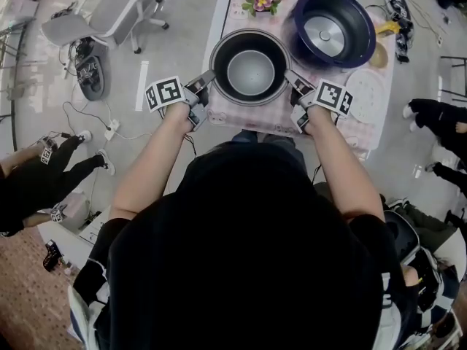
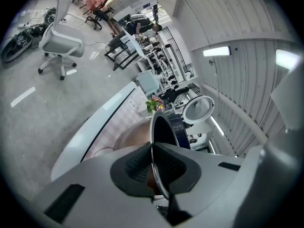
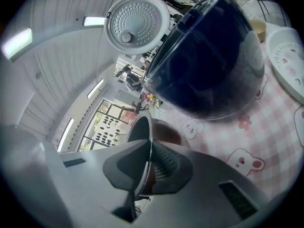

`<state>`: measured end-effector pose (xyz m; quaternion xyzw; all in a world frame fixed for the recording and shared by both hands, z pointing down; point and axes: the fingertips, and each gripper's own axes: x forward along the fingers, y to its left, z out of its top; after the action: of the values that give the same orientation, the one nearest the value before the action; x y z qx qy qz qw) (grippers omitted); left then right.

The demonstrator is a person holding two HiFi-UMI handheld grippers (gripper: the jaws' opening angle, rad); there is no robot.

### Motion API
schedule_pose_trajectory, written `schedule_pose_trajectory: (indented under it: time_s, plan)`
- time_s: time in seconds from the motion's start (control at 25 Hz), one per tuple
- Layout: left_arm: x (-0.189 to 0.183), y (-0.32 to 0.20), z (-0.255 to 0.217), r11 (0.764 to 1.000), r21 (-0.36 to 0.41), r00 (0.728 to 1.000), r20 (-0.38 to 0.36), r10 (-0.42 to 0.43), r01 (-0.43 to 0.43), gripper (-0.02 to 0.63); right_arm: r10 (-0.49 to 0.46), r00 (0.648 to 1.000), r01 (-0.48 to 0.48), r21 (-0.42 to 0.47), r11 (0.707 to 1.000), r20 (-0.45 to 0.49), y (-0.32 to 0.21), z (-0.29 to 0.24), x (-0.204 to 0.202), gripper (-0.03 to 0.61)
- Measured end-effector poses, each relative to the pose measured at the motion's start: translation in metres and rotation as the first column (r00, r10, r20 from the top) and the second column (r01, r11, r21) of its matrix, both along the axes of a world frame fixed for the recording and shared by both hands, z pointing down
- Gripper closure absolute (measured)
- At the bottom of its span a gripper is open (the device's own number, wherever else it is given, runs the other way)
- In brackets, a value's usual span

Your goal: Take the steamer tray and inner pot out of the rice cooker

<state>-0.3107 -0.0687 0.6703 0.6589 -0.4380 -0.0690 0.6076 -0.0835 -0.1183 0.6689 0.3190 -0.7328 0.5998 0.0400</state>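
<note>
Two holds, one load: the left gripper and right gripper each pinch the pot by opposite rims, keeping it level between them over the table, the empty cooker and tray just beyond the right gripper.

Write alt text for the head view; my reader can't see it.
A person holds a dark inner pot by opposite sides of its rim, left gripper and right gripper both shut on it, over a pink checked tablecloth. Behind, to the right, stands the open blue rice cooker, the white steamer tray beside it.
</note>
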Motion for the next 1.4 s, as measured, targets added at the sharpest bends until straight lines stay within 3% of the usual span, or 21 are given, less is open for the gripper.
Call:
schedule_pose_trajectory:
  time_s: [0.32, 1.24, 1.4]
  plan:
    - [0.003, -0.001, 0.028, 1.0, -0.028, 1.0, 0.009, -0.002, 0.002, 0.577, -0.014, 1.0, 0.013, -0.035, 0.999, -0.025, -0.002, 0.033, 0.002, 0.545]
    - [0.003, -0.001, 0.033, 0.999, -0.01, 0.999, 0.023, 0.033, -0.033, 0.569, 0.004, 1.0, -0.004, 0.004, 1.0, 0.012, -0.001, 0.037, 0.002, 0.54]
    - [0.004, -0.002, 0.034, 0.999, -0.01, 0.998, 0.043, 0.051, -0.05, 0.538, -0.006, 1.0, 0.006, 0.0, 1.0, -0.011, -0.001, 0.04, 0.004, 0.497]
